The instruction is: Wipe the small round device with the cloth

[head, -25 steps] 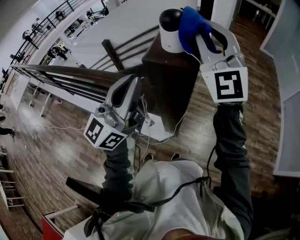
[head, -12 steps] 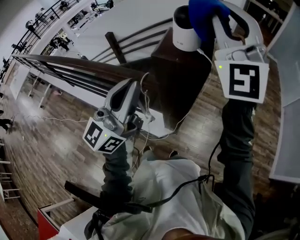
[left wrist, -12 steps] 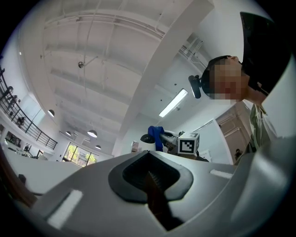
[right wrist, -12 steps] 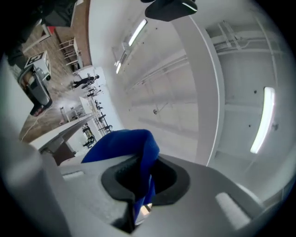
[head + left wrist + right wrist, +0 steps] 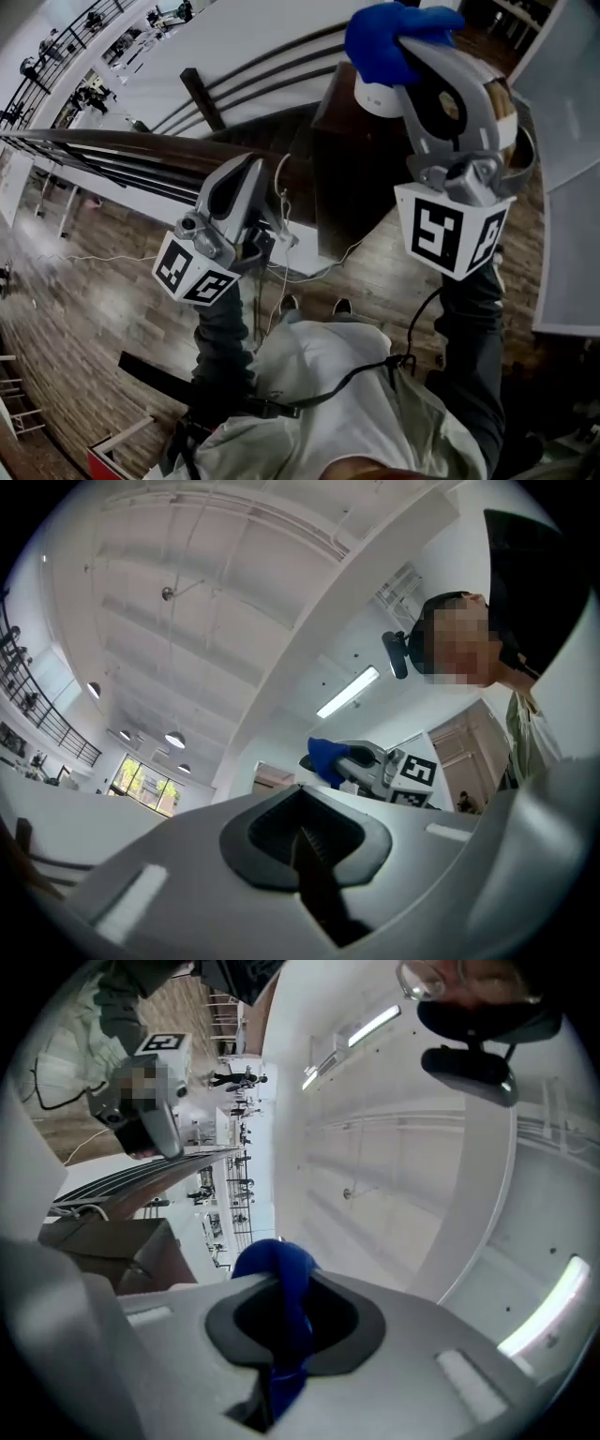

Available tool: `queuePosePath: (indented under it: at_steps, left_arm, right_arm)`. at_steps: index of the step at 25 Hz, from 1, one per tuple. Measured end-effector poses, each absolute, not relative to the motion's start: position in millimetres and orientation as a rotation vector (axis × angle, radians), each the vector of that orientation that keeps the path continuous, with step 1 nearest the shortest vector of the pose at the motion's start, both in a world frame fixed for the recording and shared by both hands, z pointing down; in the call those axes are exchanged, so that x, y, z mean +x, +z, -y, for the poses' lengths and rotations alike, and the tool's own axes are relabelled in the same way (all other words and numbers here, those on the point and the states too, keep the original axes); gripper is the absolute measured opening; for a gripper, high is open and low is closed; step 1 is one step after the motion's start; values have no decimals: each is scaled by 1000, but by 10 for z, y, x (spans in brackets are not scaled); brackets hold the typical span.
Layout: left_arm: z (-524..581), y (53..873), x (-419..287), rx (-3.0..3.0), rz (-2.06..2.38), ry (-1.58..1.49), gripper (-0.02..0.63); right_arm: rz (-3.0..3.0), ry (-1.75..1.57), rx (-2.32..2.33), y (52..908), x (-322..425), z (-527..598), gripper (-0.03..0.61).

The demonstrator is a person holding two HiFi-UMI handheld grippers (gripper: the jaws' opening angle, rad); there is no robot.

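Head view: right gripper (image 5: 410, 45) pinches cloth (image 5: 375, 45) over small round device (image 5: 379, 97); press lightly, wipe evenly. Left gripper (image 5: 247, 172) pressed together, empty.

You are not showing me any words, brands or numbers that can be read. The only signs appearing are black-and-white square markers (image 5: 439, 232), and they are coded patterns, not letters. In the head view they are sitting on the cube of your right tongs (image 5: 398, 42) at about 3 o'clock, and on the cube of your left tongs (image 5: 246, 171) between 8 and 9 o'clock. The left gripper view is catching one at about 4 o'clock, and the right gripper view another at about 11 o'clock.
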State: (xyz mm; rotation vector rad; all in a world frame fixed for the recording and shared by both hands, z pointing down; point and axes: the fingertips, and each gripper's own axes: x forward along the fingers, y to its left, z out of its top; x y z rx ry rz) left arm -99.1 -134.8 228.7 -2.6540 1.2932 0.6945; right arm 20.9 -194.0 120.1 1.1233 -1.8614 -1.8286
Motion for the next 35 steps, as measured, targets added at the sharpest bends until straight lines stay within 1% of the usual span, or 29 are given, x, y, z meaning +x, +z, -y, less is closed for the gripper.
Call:
queuePosePath:
  at_steps: [4, 6, 8, 12, 14, 16, 19, 26, 31, 35]
  left_arm:
    - [1446, 2230, -887, -2699, -1176, 726, 2]
    - [1463, 2208, -818, -2729, -1115, 743, 2]
    - [1470, 2205, -767, -2759, -1065, 752, 2]
    - [1483, 2205, -786, -2794, -1000, 781, 2]
    - [1501, 2204, -821, -2805, -982, 800, 2]
    - [1512, 2224, -830, -2821, -960, 806, 2]
    - [1497, 2249, -850, -2837, -933, 805, 3]
    - [1549, 2227, -985, -2829, -939, 794, 2]
    - [1575, 2240, -973, -2837, -936, 806, 2]
    - [1573, 2250, -950, -2860, -915, 812, 2]
  right_arm:
    - [1881, -1703, 872, 1828, 191, 1759, 31]
    - [1911, -1659, 821, 1984, 214, 1723, 31]
    - [1909, -1715, 903, 1813, 259, 1686, 31]
    - [1794, -1838, 1234, 987, 420, 1700, 31]
    - [1800, -1812, 1305, 666, 415, 1825, 31]
    - [1822, -1709, 1300, 563, 370, 2048, 31]
    - [1662, -1605, 1210, 703, 266, 2366, 31]
    - [1421, -1724, 1137, 872, -17, 2315, 29]
    - [1341, -1788, 877, 1368, -396, 2268, 31]
    - [1262, -1802, 807, 1591, -442, 2150, 31]
